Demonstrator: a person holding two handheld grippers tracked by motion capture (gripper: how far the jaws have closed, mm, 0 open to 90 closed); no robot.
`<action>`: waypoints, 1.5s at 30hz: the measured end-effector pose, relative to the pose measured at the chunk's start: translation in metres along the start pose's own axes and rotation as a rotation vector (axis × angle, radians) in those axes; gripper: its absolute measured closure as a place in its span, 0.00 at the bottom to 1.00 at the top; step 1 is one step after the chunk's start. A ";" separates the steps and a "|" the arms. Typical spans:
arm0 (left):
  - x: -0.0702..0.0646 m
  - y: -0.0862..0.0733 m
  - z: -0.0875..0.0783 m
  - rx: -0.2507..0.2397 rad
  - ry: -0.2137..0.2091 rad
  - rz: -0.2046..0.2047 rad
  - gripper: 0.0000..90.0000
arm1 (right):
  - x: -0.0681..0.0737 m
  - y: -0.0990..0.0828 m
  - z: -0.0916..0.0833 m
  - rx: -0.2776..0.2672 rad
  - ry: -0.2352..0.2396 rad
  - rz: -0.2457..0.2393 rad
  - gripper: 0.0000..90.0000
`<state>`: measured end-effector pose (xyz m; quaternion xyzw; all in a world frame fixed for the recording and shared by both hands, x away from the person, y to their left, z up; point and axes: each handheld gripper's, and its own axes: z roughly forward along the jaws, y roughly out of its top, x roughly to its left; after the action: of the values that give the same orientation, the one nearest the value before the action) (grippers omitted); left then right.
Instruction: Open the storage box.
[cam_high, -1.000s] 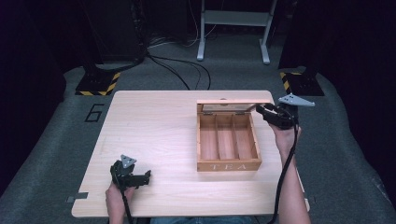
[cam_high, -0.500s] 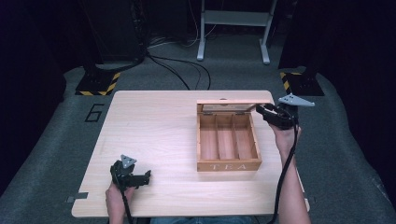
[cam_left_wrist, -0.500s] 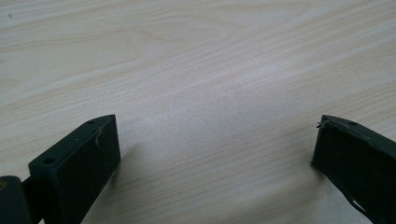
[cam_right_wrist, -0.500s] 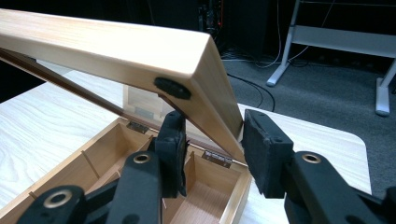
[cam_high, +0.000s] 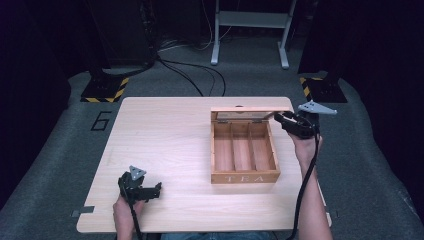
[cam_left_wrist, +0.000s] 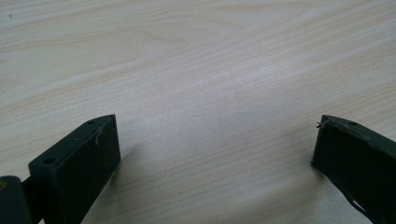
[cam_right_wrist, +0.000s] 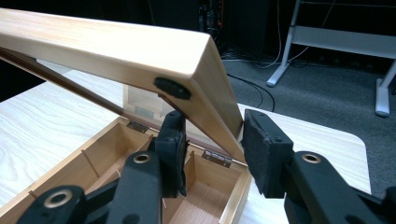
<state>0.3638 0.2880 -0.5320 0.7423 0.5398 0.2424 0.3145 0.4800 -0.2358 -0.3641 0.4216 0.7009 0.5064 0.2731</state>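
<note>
Nothing has moved since the earlier frames; both hands hold still. Right claw (cam_right_wrist: 210, 149) is clamped on the corner edge of the raised lid (cam_right_wrist: 116, 51) of the wooden tea box (cam_high: 244, 150), which sits on the desk's (cam_high: 165, 130) right half. Left claw (cam_left_wrist: 210, 154) gapes wide, released, over bare desk near the front-left corner.

Surroundings lying around the pale wooden surface (cam_high: 165, 140)

Grey carpet (cam_high: 60, 165) is spreading on every side of the surface, bearing a painted number 6 (cam_high: 101, 120) off its far left corner. Two yellow-and-black striped bases (cam_high: 104, 89) are sitting beyond the far corners, black cables (cam_high: 192, 75) are trailing across the floor behind the far edge, and a light grey metal frame (cam_high: 250, 30) is standing farther back.
</note>
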 end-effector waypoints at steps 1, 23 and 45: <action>0.000 0.000 0.000 0.000 0.000 0.000 0.01 | 0.000 0.000 0.000 0.000 0.000 -0.001 0.67; 0.000 0.000 0.000 0.003 -0.006 -0.006 0.00 | -0.001 0.000 0.000 0.005 0.003 -0.008 0.67; 0.000 0.000 0.000 0.002 -0.002 -0.001 0.01 | 0.000 0.000 0.000 0.003 0.000 -0.004 0.67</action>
<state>0.3638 0.2882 -0.5319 0.7426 0.5401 0.2410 0.3143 0.4797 -0.2361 -0.3644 0.4205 0.7027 0.5047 0.2734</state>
